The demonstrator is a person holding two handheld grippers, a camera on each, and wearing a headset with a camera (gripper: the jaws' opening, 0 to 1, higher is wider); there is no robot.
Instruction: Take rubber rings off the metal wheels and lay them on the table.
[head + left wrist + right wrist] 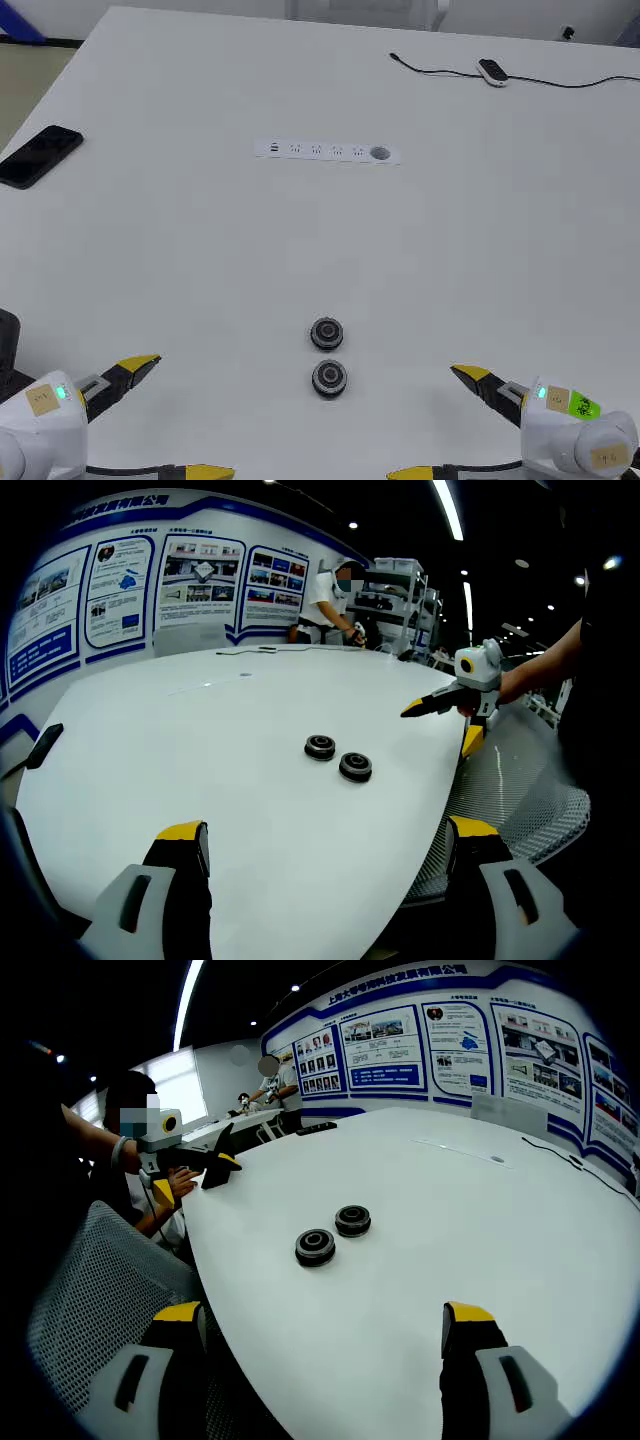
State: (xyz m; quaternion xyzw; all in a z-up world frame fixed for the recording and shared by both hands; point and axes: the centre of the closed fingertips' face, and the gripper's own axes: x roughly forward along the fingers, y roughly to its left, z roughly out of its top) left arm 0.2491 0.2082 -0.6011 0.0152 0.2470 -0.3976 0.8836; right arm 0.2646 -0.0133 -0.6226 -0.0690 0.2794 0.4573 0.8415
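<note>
Two small metal wheels with black rubber rings lie flat on the white table (pixel 200 250), side by side. The farther wheel (pixel 327 334) (pixel 320 746) (pixel 352 1220) and the nearer wheel (pixel 330 378) (pixel 355 766) (pixel 315 1247) almost touch. My left gripper (pixel 185 415) (pixel 325 832) stands open at the table's near edge, left of the wheels, with nothing between its yellow-tipped fingers. On the other side my right gripper (pixel 432 422) (pixel 322 1312) is open too and holds nothing. Both point inward at the wheels from a distance.
A white power strip (pixel 327 151) lies mid-table beyond the wheels. A black phone (pixel 40 155) rests at the left edge; a black cable with a small remote (pixel 492 72) runs along the far right. A grey mesh chair (pixel 100 1300) sits at the near edge.
</note>
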